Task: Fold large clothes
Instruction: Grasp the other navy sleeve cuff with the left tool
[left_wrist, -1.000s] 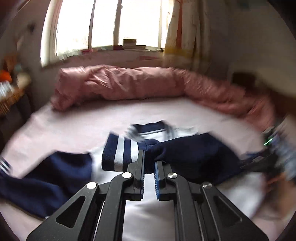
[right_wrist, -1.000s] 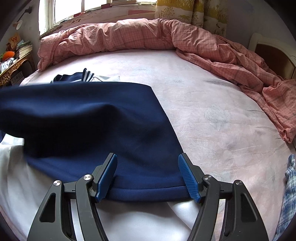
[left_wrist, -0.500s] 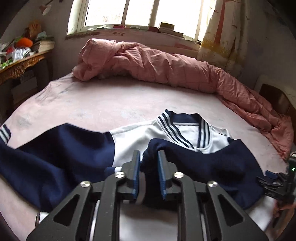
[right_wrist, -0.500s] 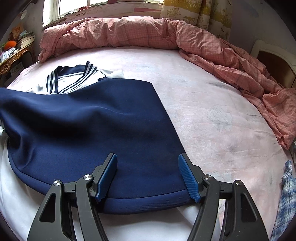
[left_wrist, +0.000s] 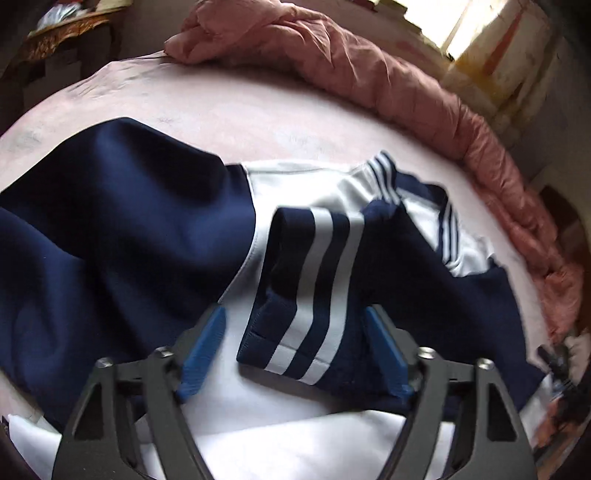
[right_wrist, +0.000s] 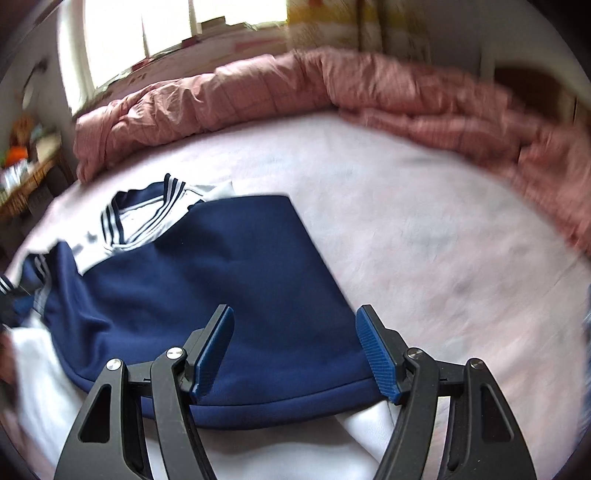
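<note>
A navy and white jacket (left_wrist: 280, 192) lies spread on the pink bed. Its right sleeve (right_wrist: 229, 280) is folded across the white body. The striped cuff (left_wrist: 314, 295) of that sleeve lies flat between the fingers of my left gripper (left_wrist: 295, 354), which is open and holds nothing. The other navy sleeve (left_wrist: 110, 240) stretches out to the left. My right gripper (right_wrist: 295, 354) is open and empty just above the folded sleeve's near edge. The striped collar (right_wrist: 147, 218) shows at the far side.
A rumpled pink quilt (right_wrist: 295, 96) runs along the far and right sides of the bed. A wooden side table (left_wrist: 62, 33) with clutter stands at the left. Bare pink sheet (right_wrist: 424, 240) lies to the right of the jacket.
My left gripper has opened and let go of the striped cuff, which now lies on the jacket body. The right gripper stayed open and lifted back a little.
</note>
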